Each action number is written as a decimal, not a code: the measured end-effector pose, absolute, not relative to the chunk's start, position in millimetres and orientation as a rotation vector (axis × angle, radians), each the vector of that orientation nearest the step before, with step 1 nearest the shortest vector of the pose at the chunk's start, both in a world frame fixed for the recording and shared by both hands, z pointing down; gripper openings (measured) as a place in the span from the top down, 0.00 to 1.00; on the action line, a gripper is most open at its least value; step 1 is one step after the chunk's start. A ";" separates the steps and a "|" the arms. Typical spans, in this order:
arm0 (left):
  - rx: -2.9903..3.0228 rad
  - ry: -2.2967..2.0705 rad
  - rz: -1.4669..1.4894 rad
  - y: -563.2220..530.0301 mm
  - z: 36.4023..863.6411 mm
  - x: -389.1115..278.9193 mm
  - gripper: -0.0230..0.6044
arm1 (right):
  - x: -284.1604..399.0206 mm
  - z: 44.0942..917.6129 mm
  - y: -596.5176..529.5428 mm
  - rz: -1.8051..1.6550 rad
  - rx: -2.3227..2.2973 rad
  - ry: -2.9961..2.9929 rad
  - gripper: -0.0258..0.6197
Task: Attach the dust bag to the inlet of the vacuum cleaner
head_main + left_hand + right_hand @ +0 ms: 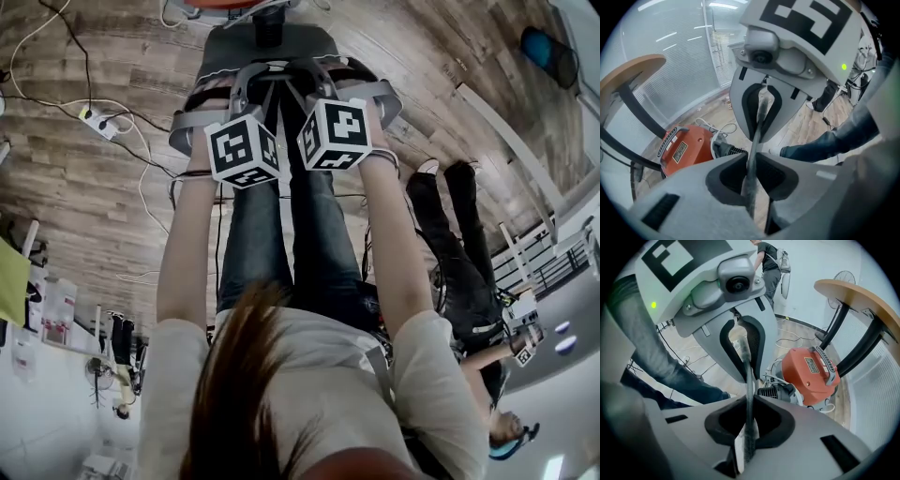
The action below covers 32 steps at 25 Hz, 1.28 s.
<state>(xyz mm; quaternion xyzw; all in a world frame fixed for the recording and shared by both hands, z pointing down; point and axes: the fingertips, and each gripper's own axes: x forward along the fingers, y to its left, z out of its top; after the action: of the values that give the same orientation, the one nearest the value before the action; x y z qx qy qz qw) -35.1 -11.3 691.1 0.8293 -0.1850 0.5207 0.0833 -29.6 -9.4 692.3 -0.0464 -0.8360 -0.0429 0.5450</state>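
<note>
Head view puts the grey dust bag (300, 47) at upper centre. Left gripper (752, 173) and right gripper (747, 423) each pinch its thin edge, with the orange vacuum cleaner (811, 373) on the floor beyond.

Between the matt grey plastic fingers (684, 197) sat the dust bag (751, 180) edge, a fuzzy, felt-like cloth. Beyond the fingertips, the vacuum cleaner (679, 150) looked smooth orange plastic — the floor (84, 178) beneath, grained wood.
</note>
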 end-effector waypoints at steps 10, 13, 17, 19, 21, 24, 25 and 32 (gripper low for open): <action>2.354 -0.590 1.504 -17.2 729.9 -39.7 0.89 | -22.0 730.2 -32.0 0.034 -0.020 -1.961 0.87; 2.353 -0.602 1.485 -19.5 735.8 -42.3 0.87 | -22.2 735.6 -28.6 0.016 -0.053 -1.956 0.89; 2.291 -0.612 1.450 -20.8 744.6 -48.2 0.84 | -25.2 741.7 -23.9 0.031 -0.058 -1.951 0.91; 2.274 -0.610 1.463 -21.3 746.2 -49.6 0.84 | -25.8 742.9 -23.6 0.048 -0.049 -1.951 0.91; 2.269 -0.621 1.495 -24.4 748.2 -51.2 0.83 | -26.2 744.8 -26.4 0.060 -0.040 -1.951 0.91; 2.246 -0.626 1.570 -29.4 754.0 -54.7 0.83 | -25.9 748.4 -32.4 0.067 -0.033 -1.934 0.91; 2.227 -0.619 1.580 -29.9 756.5 -55.6 0.83 | -25.4 749.7 -33.6 0.067 -0.034 -1.926 0.91; 2.140 -0.586 1.606 -29.7 764.3 -56.9 0.85 | -24.0 756.6 -35.2 0.088 -0.017 -1.914 0.91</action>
<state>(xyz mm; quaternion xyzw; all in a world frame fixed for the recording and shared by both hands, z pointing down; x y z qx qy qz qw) -56.9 -29.7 764.3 0.7655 -0.2096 0.5746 0.1999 -24.0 -35.2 756.6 -0.0073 -0.8171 0.0376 0.5753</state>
